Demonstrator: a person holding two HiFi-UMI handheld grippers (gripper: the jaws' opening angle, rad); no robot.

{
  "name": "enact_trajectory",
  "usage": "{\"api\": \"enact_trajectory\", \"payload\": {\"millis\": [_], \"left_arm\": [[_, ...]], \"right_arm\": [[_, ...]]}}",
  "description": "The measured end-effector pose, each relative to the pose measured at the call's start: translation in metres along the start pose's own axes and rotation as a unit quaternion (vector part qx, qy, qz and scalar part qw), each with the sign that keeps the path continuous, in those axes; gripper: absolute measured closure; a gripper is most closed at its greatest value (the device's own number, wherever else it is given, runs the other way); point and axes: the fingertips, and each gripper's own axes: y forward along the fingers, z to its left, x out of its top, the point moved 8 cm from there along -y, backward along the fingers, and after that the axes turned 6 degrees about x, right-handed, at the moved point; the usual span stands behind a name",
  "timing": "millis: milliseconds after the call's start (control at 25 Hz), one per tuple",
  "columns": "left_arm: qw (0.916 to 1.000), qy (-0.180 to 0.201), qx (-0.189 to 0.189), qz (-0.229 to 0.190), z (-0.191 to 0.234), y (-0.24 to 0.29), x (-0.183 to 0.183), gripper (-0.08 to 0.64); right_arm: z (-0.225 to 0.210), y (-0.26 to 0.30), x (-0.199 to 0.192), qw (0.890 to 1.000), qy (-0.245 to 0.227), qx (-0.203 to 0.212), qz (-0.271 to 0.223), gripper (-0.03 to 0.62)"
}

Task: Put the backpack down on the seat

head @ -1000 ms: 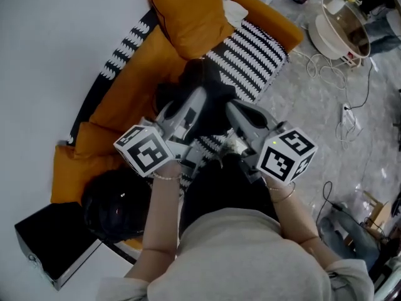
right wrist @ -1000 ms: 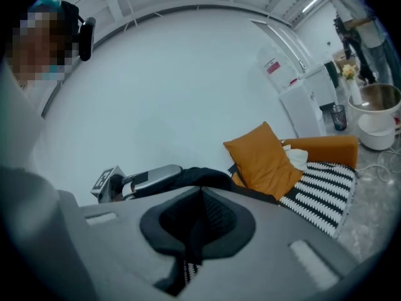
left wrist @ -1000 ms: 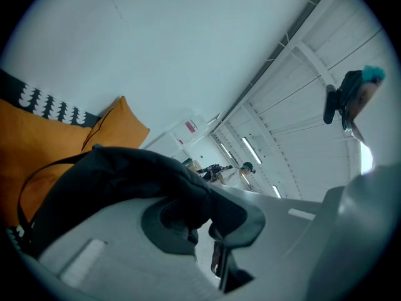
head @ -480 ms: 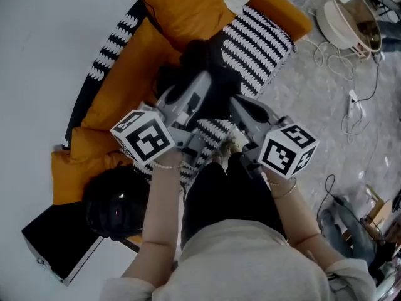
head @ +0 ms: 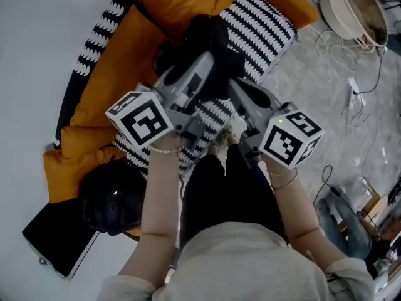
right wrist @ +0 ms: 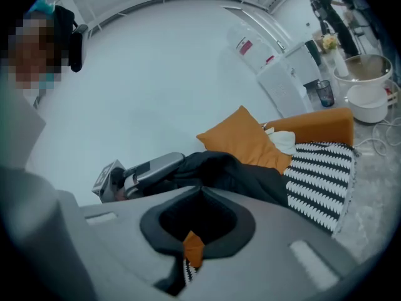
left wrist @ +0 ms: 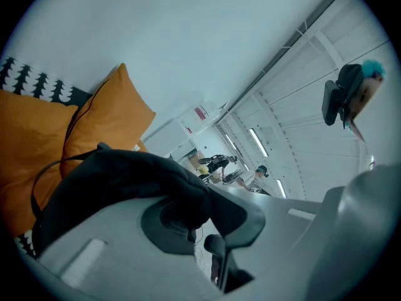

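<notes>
You hold a black backpack (head: 203,36) between both grippers, over the striped seat (head: 266,24) of an orange sofa (head: 119,68), close to the sofa's backrest. Whether its base touches the seat cannot be told.

Your left gripper (head: 205,64) has its jaws narrow, clamped on a fold of the backpack's fabric. Your right gripper (head: 236,88) also has narrow jaws, with the black fabric rising straight out of them. Nothing inside the backpack shows.

On the floor past the sofa's far end stands a white pot (head: 329,14) with a brownish inside; its contents are unclear. The right gripper view shows, in that same place, a steel bowl (right wrist: 366,68) set over a white bowl (right wrist: 368,110), with a dark cup (right wrist: 324,93) beside them. It also shows an orange cushion (right wrist: 241,137) and a white cloth (right wrist: 285,142) on the sofa.

Only the head view shows a black helmet-like object (head: 113,199) at the sofa's near end and cables (head: 351,99) on the floor. Only the left gripper view shows people (left wrist: 258,175) far behind the sofa.
</notes>
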Motion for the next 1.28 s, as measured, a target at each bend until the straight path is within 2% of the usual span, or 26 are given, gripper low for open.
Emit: {"api": "enact_trajectory", "payload": {"millis": [360,760,1000,1120,1280], "left_arm": [[0.9995,-0.03,0.01,0.008,0.04,0.009,-0.036,0.502],[0.9976,-0.06,0.027,0.022,0.072,-0.034,-0.075,0.502],[0.9951,-0.085,0.033,0.038,0.106,-0.019,-0.068,0.5],[0.9937,-0.097,0.043,0.036,0.129,-0.04,-0.088,0.5],[0.9917,-0.112,0.043,0.046,0.197,-0.055,-0.118,0.5]], "right_arm": [[-0.026,0.011,-0.026,1.0,0.024,0.0,0.015,0.591],[-0.027,0.019,-0.06,0.999,0.027,-0.007,0.033,0.591],[-0.052,0.044,-0.054,0.998,0.043,-0.015,0.036,0.591],[-0.05,0.051,-0.08,0.998,0.043,-0.019,0.041,0.591],[-0.068,0.089,-0.131,0.997,0.041,-0.039,0.049,0.591]]}}
